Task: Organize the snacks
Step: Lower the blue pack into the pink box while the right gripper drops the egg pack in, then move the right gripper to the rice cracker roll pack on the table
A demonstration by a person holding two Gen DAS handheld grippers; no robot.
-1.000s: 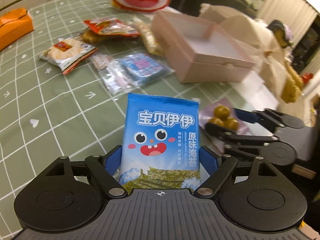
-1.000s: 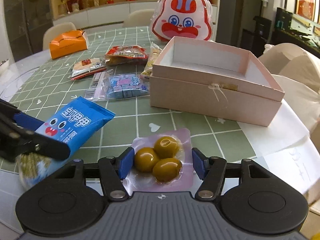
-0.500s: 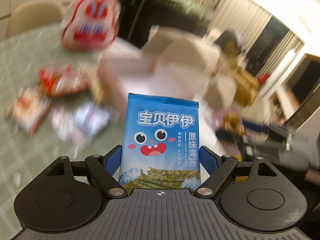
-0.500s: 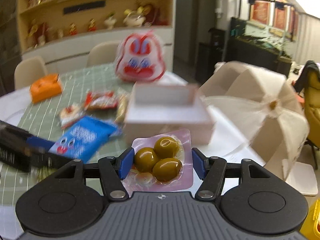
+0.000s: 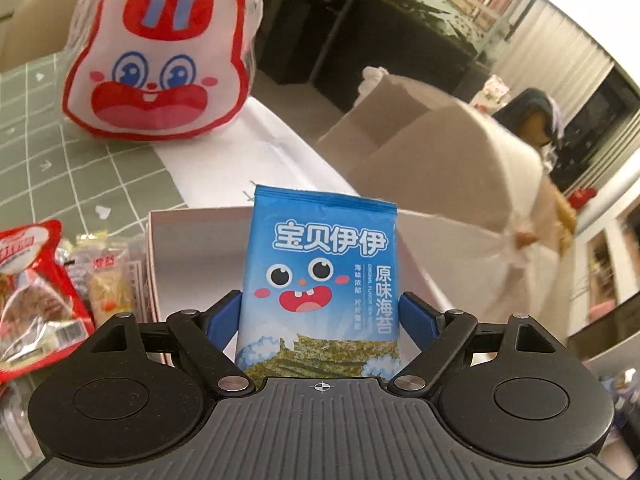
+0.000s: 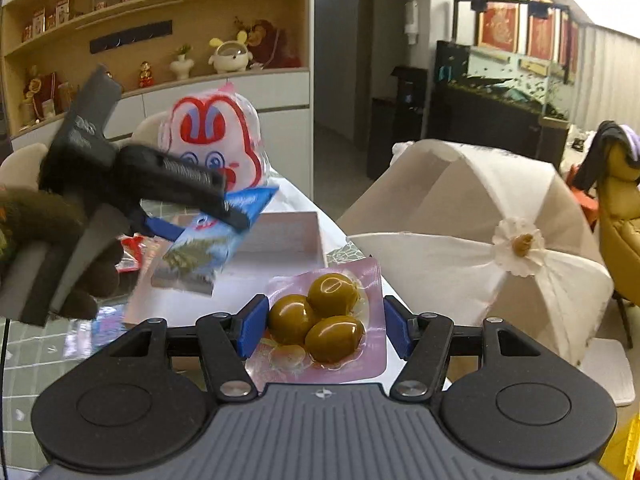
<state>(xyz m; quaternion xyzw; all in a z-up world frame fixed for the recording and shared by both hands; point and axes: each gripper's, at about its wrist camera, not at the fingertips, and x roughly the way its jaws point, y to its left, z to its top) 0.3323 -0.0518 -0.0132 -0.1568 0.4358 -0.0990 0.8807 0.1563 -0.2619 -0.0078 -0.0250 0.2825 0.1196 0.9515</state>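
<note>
Underneath, a green tablecloth (image 5: 80, 168) with a white grid and small white arrows and hearts covers the table, and a white sheet lies on it beyond the pink box (image 5: 192, 240). Ahead of both pairs of fingers the room shows pale cloth-draped chairs (image 6: 480, 216); only the right wrist view takes in the wooden shelves with figurines (image 6: 160, 40), a fish tank (image 6: 508, 76) and red framed pictures. Only the left wrist view shows the open inside of the box, plus a red snack bag (image 5: 32, 292) and a pale packet (image 5: 108, 284) left of the fingers. A rabbit-face bag (image 5: 156, 56) stands beyond the box.

The left gripper (image 5: 320, 316) is closed onto a blue seaweed packet (image 5: 320, 280), held upright over the box; it reads "宝贝伊伊", "原味海苔" and "ORIGINAL FLAVOR SEA…". The right gripper (image 6: 324, 324) is pinched onto a pink vacuum pack of green olives (image 6: 320, 320), held above the table near the box; no writing on it is legible.
</note>
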